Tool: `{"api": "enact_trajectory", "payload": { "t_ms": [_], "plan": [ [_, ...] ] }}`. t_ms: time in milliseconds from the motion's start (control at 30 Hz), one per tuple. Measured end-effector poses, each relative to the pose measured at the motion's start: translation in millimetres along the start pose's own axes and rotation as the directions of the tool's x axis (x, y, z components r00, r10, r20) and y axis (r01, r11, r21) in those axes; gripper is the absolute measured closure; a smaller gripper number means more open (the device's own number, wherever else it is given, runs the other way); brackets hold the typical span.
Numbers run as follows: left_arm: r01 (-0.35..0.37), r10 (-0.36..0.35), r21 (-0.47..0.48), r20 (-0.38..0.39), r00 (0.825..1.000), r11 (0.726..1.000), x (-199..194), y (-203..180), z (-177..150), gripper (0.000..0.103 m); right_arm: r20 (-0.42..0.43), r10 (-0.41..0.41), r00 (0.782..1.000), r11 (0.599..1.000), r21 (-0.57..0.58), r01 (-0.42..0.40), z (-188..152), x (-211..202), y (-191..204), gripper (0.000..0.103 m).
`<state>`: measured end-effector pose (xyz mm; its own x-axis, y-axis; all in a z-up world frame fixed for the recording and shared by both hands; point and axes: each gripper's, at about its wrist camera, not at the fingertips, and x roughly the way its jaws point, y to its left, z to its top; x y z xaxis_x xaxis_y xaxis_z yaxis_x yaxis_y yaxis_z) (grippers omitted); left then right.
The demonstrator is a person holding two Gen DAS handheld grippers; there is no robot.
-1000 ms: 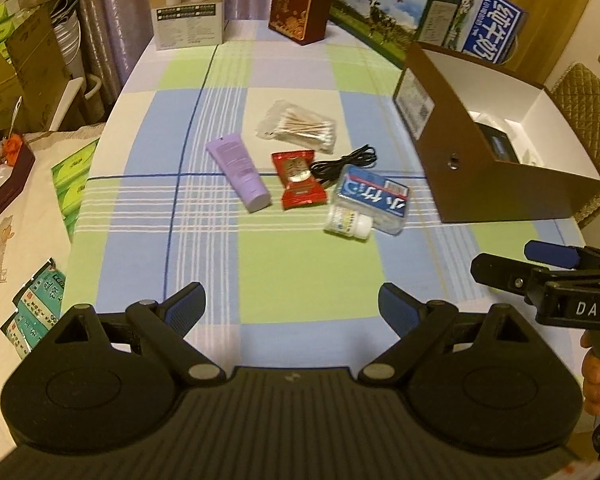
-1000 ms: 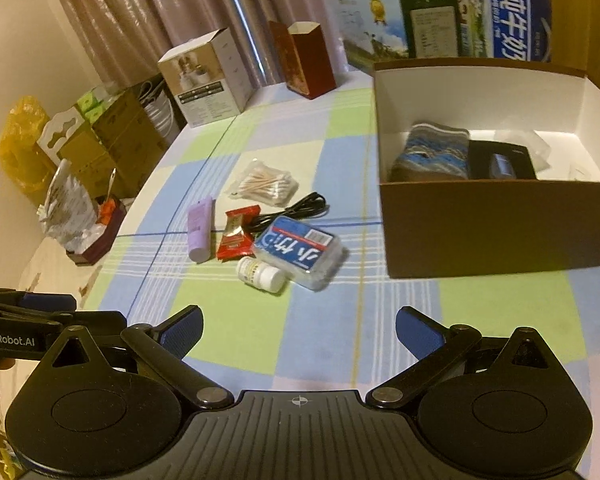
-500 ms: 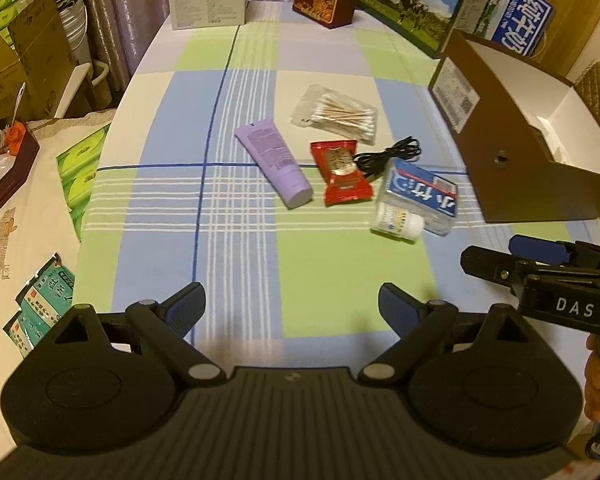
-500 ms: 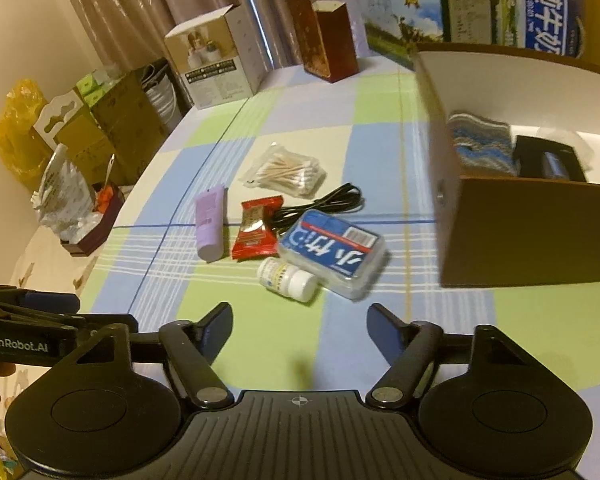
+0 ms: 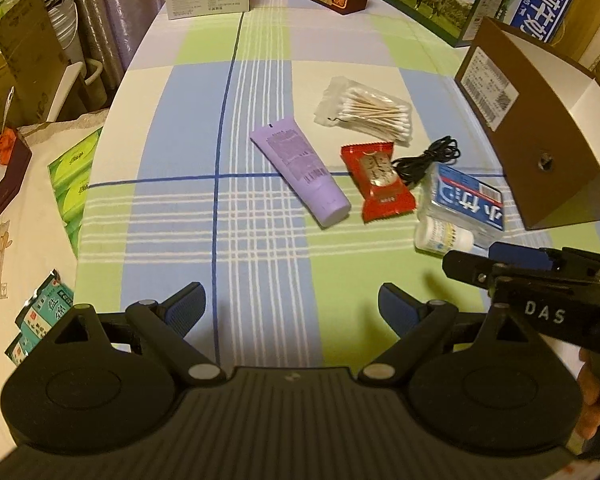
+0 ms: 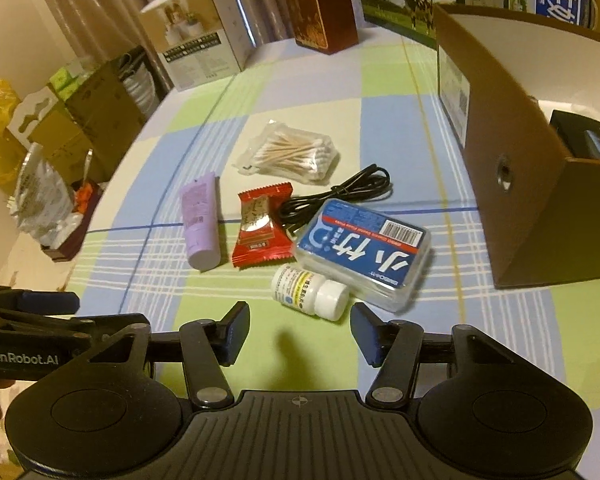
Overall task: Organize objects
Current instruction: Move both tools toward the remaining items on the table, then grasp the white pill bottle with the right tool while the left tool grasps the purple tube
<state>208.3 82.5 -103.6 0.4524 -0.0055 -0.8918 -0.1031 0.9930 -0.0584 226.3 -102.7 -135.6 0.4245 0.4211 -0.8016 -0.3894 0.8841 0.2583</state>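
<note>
**Six small things lying loose on the checked table**

Six items are sitting in a tight cluster on the table [image 5: 180, 208], which is wearing a soft woven cloth in blue, green and cream squares. A smooth lilac tube [image 5: 299, 170] is lying flat with its round cap end pointing toward the cameras. Just beside it a crinkly red foil packet [image 5: 378, 181] is catching the light. Behind them a clear plastic bag of cotton swabs [image 5: 366, 110] with wooden sticks is resting, and a thin black cable [image 5: 428, 160] is coiling loosely between that bag and a clear hard case with a blue label [image 6: 362, 252]. A small white bottle [image 6: 310, 291] is lying on its side, touching the case's near edge. To the right, well apart from the cluster, a brown cardboard box [image 6: 512, 184] with a white inside is standing open, with a dark object inside.

The left tool [image 5: 292, 307] is hovering low over bare cloth, its blue-padded fingers spread wide and holding nothing. The right tool [image 6: 299, 334] is pointing at the bottle, just short of it, its fingers parted about as wide as the bottle and empty.
</note>
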Motion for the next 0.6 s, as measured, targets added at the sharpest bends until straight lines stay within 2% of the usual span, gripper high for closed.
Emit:
{"api": "enact_trajectory", "payload": {
  "t_ms": [400, 467, 600],
  "plan": [
    [0.007, -0.007, 0.012, -0.022, 1.0, 1.0, 20, 15, 16, 0.012, -0.04, -0.076, 0.996, 0.996, 0.05, 0.078, 11, 35, 10, 0.05],
    [0.008, -0.008, 0.009, -0.027, 1.0, 1.0, 23, 17, 17, 0.012, -0.024, -0.092, 0.995, 0.995, 0.026, 0.093, 12, 38, 14, 0.059],
    [0.015, -0.014, 0.003, -0.028, 1.0, 1.0, 27, 18, 21, 0.012, -0.034, -0.056, 0.998, 0.998, 0.004, 0.056, 15, 37, 17, 0.059]
  ]
}}
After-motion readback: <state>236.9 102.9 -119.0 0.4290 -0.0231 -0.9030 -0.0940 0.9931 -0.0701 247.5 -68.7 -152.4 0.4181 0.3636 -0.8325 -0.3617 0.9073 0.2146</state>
